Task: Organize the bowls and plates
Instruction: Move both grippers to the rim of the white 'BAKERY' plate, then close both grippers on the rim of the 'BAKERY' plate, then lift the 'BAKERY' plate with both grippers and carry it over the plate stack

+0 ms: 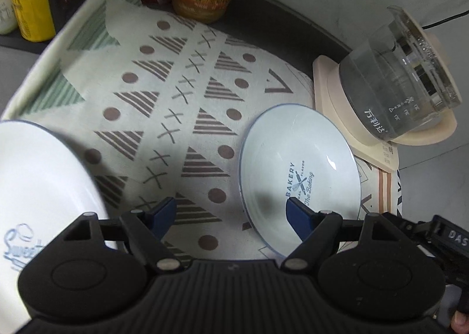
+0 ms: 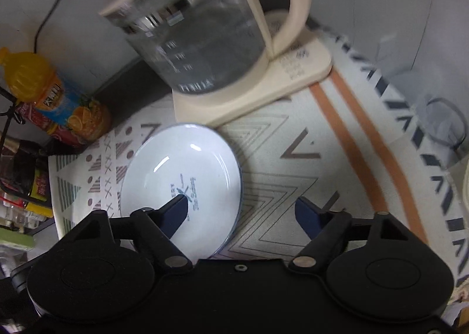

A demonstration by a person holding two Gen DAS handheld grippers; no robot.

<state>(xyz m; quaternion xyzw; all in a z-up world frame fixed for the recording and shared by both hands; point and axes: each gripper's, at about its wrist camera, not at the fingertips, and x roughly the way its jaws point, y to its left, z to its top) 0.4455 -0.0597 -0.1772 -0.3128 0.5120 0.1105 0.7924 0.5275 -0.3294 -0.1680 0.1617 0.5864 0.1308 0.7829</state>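
The BAKERY plate [image 2: 187, 175] is lying on the patterned mat [image 1: 176, 93], toward its kettle-side edge, just beside the kettle base [image 2: 249, 93]. The right gripper [image 2: 241, 212] is hovering wide open and empty, straddling its rim; best to settle one finger under the lip. The left gripper [image 1: 231, 211] is gaping too, holding nothing, with another plate [image 1: 38, 187] at the mat's opposite edge.

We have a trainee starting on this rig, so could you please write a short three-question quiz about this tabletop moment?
1. True or false: the left gripper is shut on the Bakery plate.
2. Which item stands just behind that plate?
A. glass kettle
B. toaster
C. pan
3. Fill in: the second plate, at the left edge of the left wrist view, bears the word "____".

Key:
1. False; its fingers are spread apart.
2. A.
3. Sweet.
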